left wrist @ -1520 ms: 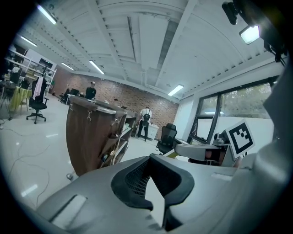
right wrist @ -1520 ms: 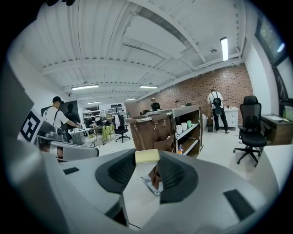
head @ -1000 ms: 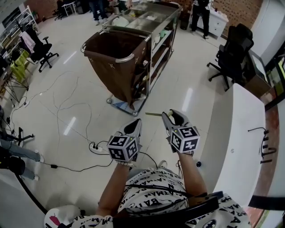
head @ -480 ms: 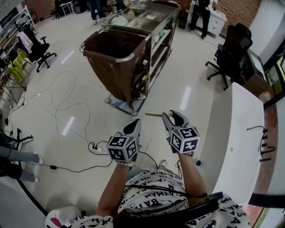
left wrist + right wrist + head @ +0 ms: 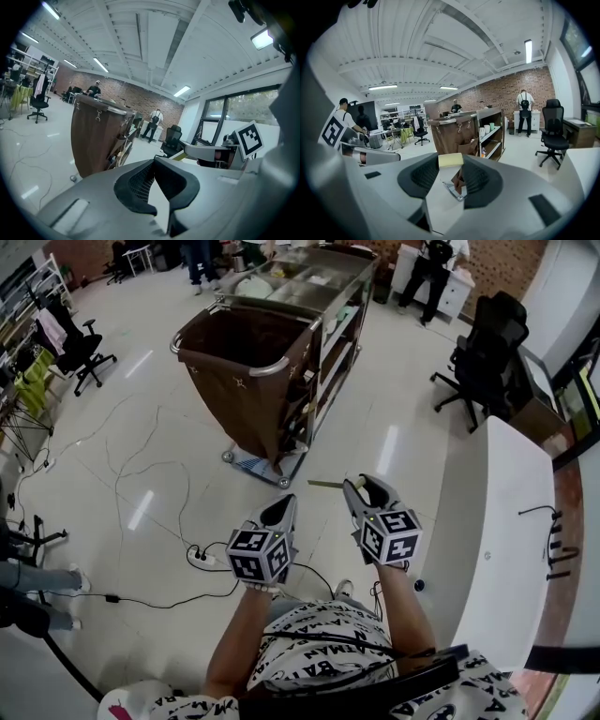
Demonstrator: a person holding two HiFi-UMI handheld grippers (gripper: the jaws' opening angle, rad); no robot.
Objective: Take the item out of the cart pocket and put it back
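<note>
A housekeeping cart point(image 5: 323, 296) with a brown bag point(image 5: 246, 371) stands ahead on the floor; brown pockets point(image 5: 468, 147) hang on the bag's side. My right gripper point(image 5: 354, 482) is shut on a thin, flat, pale yellow item point(image 5: 324, 484), which sticks out to the left of its tips. In the right gripper view the item point(image 5: 450, 160) sits between the pads, well short of the cart. My left gripper point(image 5: 287, 500) is beside it, jaws together and empty, and the same left gripper point(image 5: 153, 160) points toward the brown bag point(image 5: 96, 136).
A white counter point(image 5: 502, 540) runs along my right side. Black office chairs stand at the right point(image 5: 483, 357) and far left point(image 5: 80, 338). Cables and a power strip point(image 5: 202, 557) lie on the floor at my left. People stand beyond the cart.
The view has drifted slightly. Both grippers keep their pose, and the yellow item stays in the right gripper.
</note>
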